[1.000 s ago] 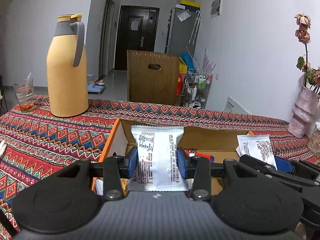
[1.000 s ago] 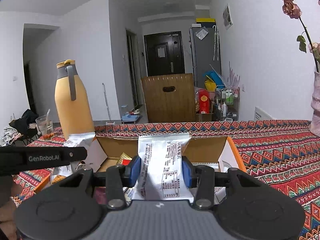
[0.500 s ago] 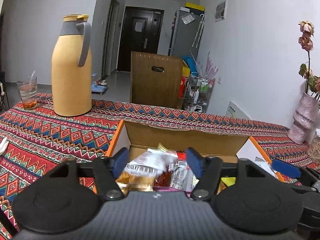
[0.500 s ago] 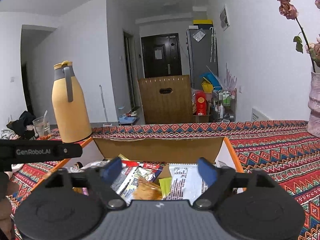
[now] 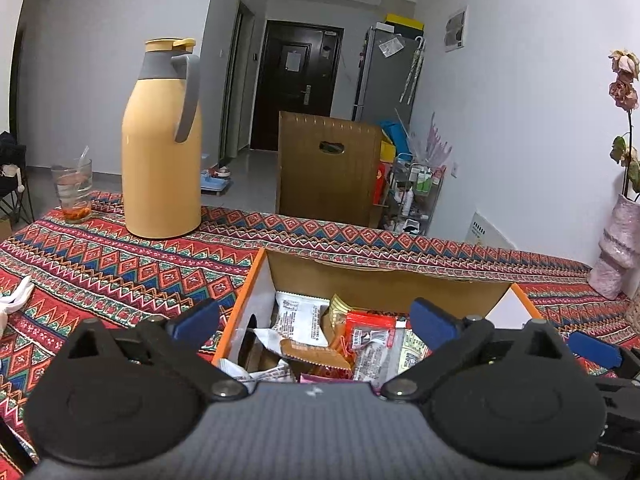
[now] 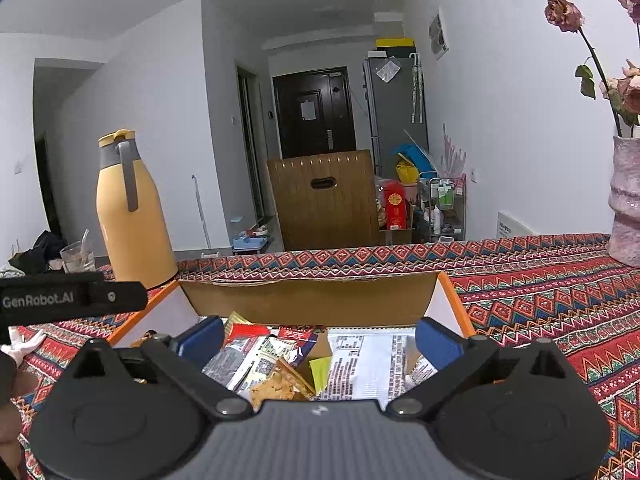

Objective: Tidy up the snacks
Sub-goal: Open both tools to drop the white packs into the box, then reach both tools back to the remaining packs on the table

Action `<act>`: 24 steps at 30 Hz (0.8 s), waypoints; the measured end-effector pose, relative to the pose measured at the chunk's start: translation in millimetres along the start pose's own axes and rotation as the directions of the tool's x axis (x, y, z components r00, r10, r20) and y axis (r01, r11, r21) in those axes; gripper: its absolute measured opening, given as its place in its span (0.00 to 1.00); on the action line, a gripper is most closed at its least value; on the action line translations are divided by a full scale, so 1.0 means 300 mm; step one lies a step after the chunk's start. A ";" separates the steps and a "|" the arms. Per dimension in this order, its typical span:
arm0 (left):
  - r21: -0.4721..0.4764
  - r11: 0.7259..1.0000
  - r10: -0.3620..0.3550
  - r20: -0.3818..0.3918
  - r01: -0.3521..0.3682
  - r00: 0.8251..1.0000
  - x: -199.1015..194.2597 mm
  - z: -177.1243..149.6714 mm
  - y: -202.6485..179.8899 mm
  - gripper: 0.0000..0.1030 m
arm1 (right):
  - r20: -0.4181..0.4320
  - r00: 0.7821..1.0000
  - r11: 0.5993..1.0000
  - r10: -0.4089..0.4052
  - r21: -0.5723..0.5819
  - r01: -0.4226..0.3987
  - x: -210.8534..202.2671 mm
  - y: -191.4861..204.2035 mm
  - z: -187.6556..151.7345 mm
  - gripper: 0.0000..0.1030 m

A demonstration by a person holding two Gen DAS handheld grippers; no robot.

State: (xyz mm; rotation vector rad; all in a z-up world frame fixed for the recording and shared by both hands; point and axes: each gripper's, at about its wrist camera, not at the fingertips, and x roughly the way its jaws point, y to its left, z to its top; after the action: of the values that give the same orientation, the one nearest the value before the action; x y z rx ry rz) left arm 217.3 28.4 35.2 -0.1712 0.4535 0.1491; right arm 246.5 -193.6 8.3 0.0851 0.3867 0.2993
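Release step of the drop-off, by the look of it. Left gripper [image 5: 314, 320] and right gripper [image 6: 318, 338] both hover over the open orange-edged cardboard box [image 5: 384, 278] on the patterned red woven tablecloth [image 5: 120, 264]; jaws on both are opening, spread wide, with nothing pinched between them. Loose snack packets lie in the box below: white printed foil packet [image 6: 366, 364], red wrapper [image 5: 368, 326], another white packet [image 5: 300, 314]. Next move probably calls for lifting clear of the box and finding any snack left outside it; none shows in either view.
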 end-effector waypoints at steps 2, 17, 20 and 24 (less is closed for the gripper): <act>-0.002 1.000 0.004 -0.002 -0.004 1.000 -0.002 0.002 0.001 1.00 | 0.003 1.000 1.000 -0.003 0.007 0.003 -0.005 -0.004 0.004 1.00; 0.006 1.000 0.026 0.031 -0.026 0.999 -0.100 0.043 -0.013 1.00 | 0.034 0.998 0.999 -0.044 -0.016 0.044 -0.116 -0.009 0.042 1.00; 0.014 1.000 0.025 0.037 -0.026 0.999 -0.135 0.042 -0.015 1.00 | 0.036 0.998 0.999 -0.045 -0.019 0.045 -0.156 -0.013 0.042 1.00; 0.019 1.000 0.021 0.034 -0.021 0.999 -0.177 0.028 -0.008 1.00 | 0.022 0.999 0.998 -0.047 -0.031 0.048 -0.206 -0.020 0.030 1.00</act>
State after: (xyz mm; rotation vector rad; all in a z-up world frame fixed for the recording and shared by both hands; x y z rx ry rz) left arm 174.2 22.2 66.6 -0.1450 0.4228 0.1681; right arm 197.2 -218.3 37.9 0.0479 0.3618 0.2572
